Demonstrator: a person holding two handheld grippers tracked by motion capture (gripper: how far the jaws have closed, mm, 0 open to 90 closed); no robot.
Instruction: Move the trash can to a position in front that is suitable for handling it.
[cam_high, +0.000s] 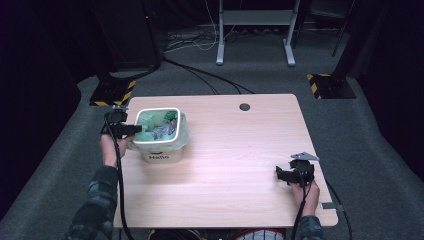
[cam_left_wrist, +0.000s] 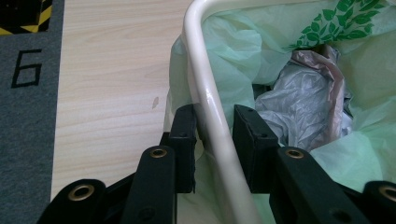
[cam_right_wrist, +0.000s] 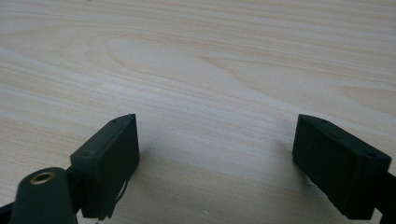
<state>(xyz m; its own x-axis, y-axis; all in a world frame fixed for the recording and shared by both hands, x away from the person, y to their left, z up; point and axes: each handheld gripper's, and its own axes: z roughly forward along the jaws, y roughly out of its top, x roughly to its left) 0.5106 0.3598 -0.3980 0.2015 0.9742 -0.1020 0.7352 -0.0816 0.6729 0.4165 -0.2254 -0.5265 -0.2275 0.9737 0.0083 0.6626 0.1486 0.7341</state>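
Observation:
A small white bin (cam_high: 159, 145) marked "Hello" stands at the table's left side. It is lined with a pale green bag (cam_left_wrist: 233, 37) and holds crumpled grey plastic (cam_left_wrist: 299, 102). My left gripper (cam_high: 131, 129) reaches in from the left. In the left gripper view its jaws (cam_left_wrist: 215, 112) straddle the bin's white rim (cam_left_wrist: 205, 88), one outside and one inside, closed tight against rim and liner. My right gripper (cam_high: 282, 175) rests low over bare wood at the right front. Its jaws (cam_right_wrist: 215, 120) stand wide apart with nothing between them.
The light wood table (cam_high: 235, 200) has a cable hole (cam_high: 244, 107) near its far edge. Stand bases with yellow-black stripes (cam_high: 114, 92) (cam_high: 330, 85) sit on the grey carpet beyond both far corners. Cables run across the floor behind.

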